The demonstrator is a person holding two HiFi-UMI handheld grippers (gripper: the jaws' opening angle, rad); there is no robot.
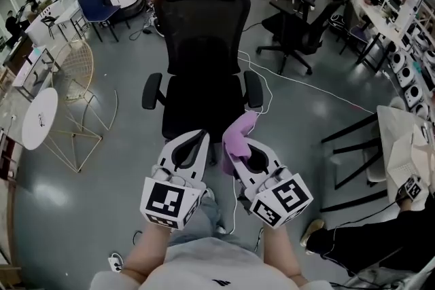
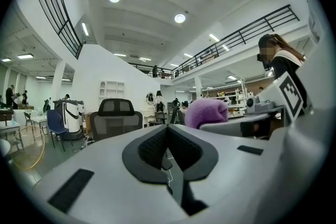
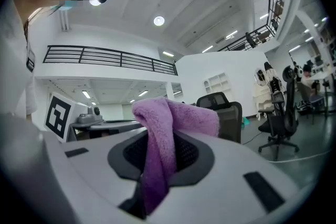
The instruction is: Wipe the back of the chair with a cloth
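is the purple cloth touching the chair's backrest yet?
Apart. In the head view the cloth, pinched in the right tongs, sits by the front of the seat; that whole seat lies between it and the backrest.

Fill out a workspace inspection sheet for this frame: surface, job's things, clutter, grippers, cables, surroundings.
Surface: grey floor; no worktable in view.
Job's things: black mesh office chair, front facing the person; purple cloth.
Clutter: gold wire chair and round white table at left.
Grippers: left gripper shut, empty; right gripper shut on the purple cloth.
Cables: white cable trails over the floor right of the chair.
Surroundings: second black chair, blue chair, seated person at right.
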